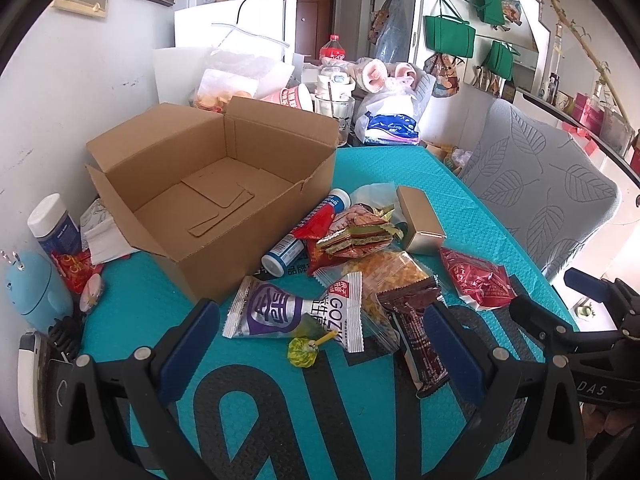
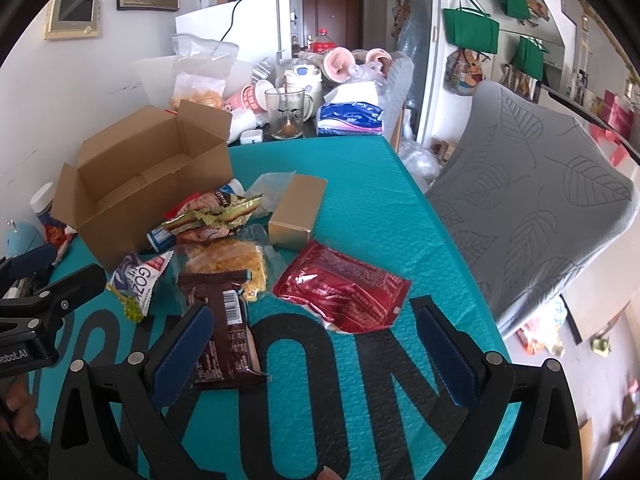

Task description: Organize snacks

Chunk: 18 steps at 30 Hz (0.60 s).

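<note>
Teal textured table mat point(image 1: 400, 168) carries everything: both grippers, left gripper point(image 1: 320, 336) and right gripper point(image 2: 316, 344), hover low with jaws spread wide, holding nothing. Just beyond lie crinkly snack packets, among them one brown bar point(image 2: 224, 332) and one red pouch point(image 2: 344, 292). Farther back stand one gold box point(image 2: 298, 212) and one open, empty cardboard box point(image 1: 208, 200).

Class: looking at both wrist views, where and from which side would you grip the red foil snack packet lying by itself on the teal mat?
Grip the red foil packet across its near, crimped edge, coming from above with the open right gripper. It lies flat and apart from the pile, so only its thin edges offer the fingers a bite.
</note>
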Tool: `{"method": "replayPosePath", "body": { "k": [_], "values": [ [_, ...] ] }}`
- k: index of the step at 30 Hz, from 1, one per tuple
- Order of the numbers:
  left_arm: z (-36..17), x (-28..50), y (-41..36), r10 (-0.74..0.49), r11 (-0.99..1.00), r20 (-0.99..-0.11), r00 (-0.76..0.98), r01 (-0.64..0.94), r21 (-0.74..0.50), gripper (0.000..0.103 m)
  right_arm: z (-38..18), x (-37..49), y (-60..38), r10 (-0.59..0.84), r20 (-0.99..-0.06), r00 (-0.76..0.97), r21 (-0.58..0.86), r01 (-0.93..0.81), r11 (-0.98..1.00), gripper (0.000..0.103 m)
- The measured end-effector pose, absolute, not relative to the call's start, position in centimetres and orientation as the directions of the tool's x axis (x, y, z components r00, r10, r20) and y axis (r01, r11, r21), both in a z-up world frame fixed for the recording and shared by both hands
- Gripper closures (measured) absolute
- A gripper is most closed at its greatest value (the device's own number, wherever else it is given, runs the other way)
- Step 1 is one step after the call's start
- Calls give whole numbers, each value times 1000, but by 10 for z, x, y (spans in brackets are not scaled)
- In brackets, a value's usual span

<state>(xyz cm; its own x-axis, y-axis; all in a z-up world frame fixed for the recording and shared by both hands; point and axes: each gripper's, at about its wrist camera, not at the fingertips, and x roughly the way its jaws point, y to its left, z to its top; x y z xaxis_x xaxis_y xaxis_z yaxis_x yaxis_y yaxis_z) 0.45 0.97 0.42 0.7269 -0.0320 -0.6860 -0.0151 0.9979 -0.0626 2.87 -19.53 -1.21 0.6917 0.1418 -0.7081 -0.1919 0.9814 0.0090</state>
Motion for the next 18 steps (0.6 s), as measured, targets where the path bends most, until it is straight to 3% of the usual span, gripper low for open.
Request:
{"method": "replayPosePath", "body": {
  "k": [18],
  "values": [
    [0,-12,28,-14,997,-681,732,-45,-69,0,-18,24,-177,198,-705,681,14,-265,964,0]
  ]
}}
